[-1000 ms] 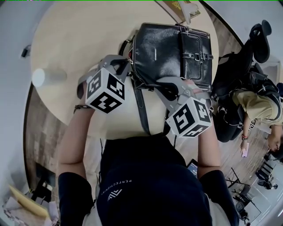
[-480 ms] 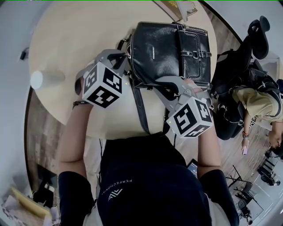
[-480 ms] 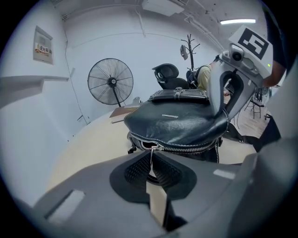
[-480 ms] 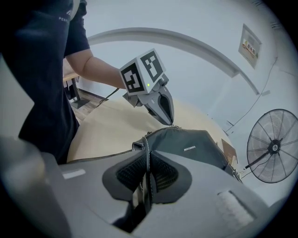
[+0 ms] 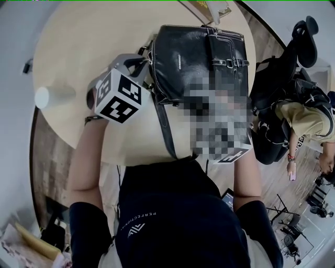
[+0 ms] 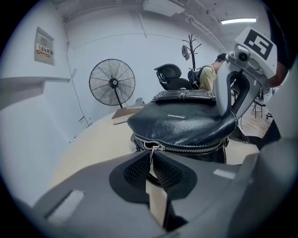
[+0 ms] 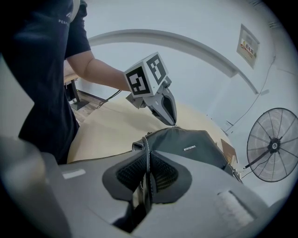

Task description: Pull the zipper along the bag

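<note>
A black leather bag [image 5: 193,57] lies on the round pale table [image 5: 94,36], its zipper [image 6: 195,149] running shut along the edge facing me. My left gripper [image 5: 145,64] is at the bag's left end. The zipper pull [image 6: 151,155] hangs between its pads, which have just been opening, with a gap showing beside the pull. My right gripper [image 7: 148,160] is shut on the bag's thin black strap [image 7: 147,144] at the other end. It shows upright against that end [image 6: 231,114] in the left gripper view. A blurred patch covers it in the head view.
A white cup [image 5: 46,97] stands near the table's left rim. Cardboard [image 5: 209,8] lies at the far edge. A seated person [image 5: 306,123] and dark chairs are to the right. A floor fan [image 6: 112,83] stands beyond the table.
My left gripper has moved up and left in the head view, to the bag's left end. The bag has shifted slightly the same way. The right gripper stayed in place before the patch covered it.
</note>
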`<act>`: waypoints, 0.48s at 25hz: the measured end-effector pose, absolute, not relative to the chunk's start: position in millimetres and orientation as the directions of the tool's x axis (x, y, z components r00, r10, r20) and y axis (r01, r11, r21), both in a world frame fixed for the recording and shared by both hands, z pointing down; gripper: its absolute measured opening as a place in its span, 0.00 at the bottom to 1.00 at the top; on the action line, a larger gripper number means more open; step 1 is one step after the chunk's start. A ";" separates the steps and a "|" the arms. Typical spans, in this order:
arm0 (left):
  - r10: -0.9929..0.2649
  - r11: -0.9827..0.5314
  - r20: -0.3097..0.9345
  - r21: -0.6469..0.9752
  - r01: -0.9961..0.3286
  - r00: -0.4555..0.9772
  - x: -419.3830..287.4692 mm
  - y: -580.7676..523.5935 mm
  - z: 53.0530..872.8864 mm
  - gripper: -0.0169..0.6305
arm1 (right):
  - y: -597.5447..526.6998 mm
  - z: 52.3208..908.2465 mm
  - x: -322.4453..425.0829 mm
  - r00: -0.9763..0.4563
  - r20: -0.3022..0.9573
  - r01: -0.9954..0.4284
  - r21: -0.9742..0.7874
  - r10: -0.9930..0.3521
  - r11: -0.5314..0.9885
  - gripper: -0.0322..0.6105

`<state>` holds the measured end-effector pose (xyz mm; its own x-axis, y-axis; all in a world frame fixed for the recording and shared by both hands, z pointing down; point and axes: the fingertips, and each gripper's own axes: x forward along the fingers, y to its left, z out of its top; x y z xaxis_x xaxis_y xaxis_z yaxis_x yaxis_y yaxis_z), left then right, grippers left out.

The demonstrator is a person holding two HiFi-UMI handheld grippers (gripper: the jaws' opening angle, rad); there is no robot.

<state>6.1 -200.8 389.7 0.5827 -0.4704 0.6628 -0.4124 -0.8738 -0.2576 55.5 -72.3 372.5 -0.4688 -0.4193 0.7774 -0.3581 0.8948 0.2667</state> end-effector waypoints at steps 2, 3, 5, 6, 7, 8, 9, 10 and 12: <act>-0.487 -0.866 0.658 -0.276 -0.418 0.574 3.5 -200.1 385.8 0.09 | -72.6 371.4 55.5 -0.470 0.775 -0.361 0.267 -0.422 0.893 0.10; -0.496 -0.861 0.656 -0.287 -0.421 0.569 1.6 -199.4 383.5 0.09 | -72.8 370.7 55.5 -0.473 0.771 -0.367 0.267 -0.426 0.891 0.10; -0.507 -0.855 0.653 -0.297 -0.426 0.562 -1.3 -198.4 381.0 0.09 | -73.1 369.9 55.7 -0.482 0.760 -0.385 0.262 -0.435 0.885 0.10; -0.507 -0.854 0.653 -0.294 -0.428 0.563 -1.1 -198.5 381.0 0.09 | -73.1 369.6 56.0 -0.485 0.756 -0.392 0.260 -0.439 0.882 0.10; -0.506 -0.855 0.651 -0.289 -0.432 0.566 0.0 -199.3 381.1 0.09 | -73.0 369.2 56.1 -0.487 0.754 -0.395 0.260 -0.441 0.881 0.10; -0.504 -0.855 0.649 -0.282 -0.436 0.569 1.3 -200.5 381.3 0.09 | -73.0 368.8 56.0 -0.487 0.754 -0.395 0.260 -0.441 0.881 0.10; -0.505 -0.854 0.646 -0.277 -0.441 0.572 2.2 -202.1 381.5 0.09 | -73.1 368.5 55.7 -0.486 0.755 -0.392 0.261 -0.440 0.882 0.10; -0.508 -0.852 0.644 -0.275 -0.446 0.573 2.6 -203.8 381.9 0.09 | -73.3 368.4 55.3 -0.486 0.756 -0.388 0.262 -0.438 0.883 0.10; -0.517 -0.845 0.640 -0.278 -0.456 0.569 2.9 -207.8 383.7 0.09 | -73.6 369.1 54.8 -0.485 0.759 -0.381 0.264 -0.435 0.886 0.10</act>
